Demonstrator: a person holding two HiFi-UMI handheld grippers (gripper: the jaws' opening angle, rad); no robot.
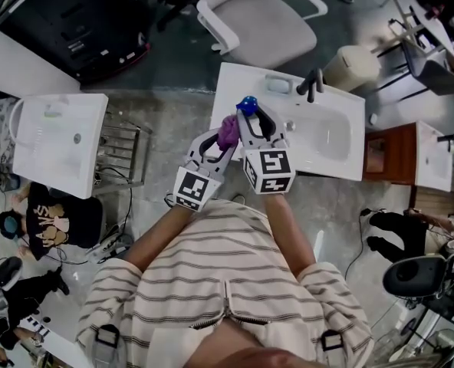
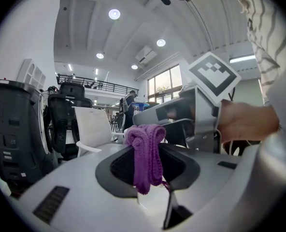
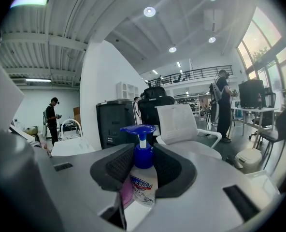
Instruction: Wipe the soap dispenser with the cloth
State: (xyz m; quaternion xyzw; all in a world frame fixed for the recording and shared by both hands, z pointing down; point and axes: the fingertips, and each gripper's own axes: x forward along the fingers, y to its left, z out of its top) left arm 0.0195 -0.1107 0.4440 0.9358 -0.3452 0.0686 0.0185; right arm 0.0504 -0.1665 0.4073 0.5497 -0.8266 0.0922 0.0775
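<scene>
My right gripper (image 1: pixel 251 118) is shut on the soap dispenser (image 1: pixel 247 105), a clear bottle with a blue pump, and holds it upright over the left end of the white sink (image 1: pixel 342 140). In the right gripper view the dispenser (image 3: pixel 143 178) stands between the pads of the right gripper (image 3: pixel 144 170), with a purple patch low on its left side. My left gripper (image 1: pixel 221 138) is shut on the purple cloth (image 1: pixel 228 131), right beside the bottle. The left gripper view shows the cloth (image 2: pixel 145 153) bunched and hanging from the jaws of the left gripper (image 2: pixel 148 164), close to the right gripper's body (image 2: pixel 181 122).
A black faucet (image 1: pixel 311 83) stands at the sink's back edge. A second white sink (image 1: pixel 58 140) lies to the left with a wire rack (image 1: pixel 123 152) beside it. A white office chair (image 1: pixel 250 14), a beige bin (image 1: pixel 353 66) and a wooden cabinet (image 1: pixel 392 153) surround the sink.
</scene>
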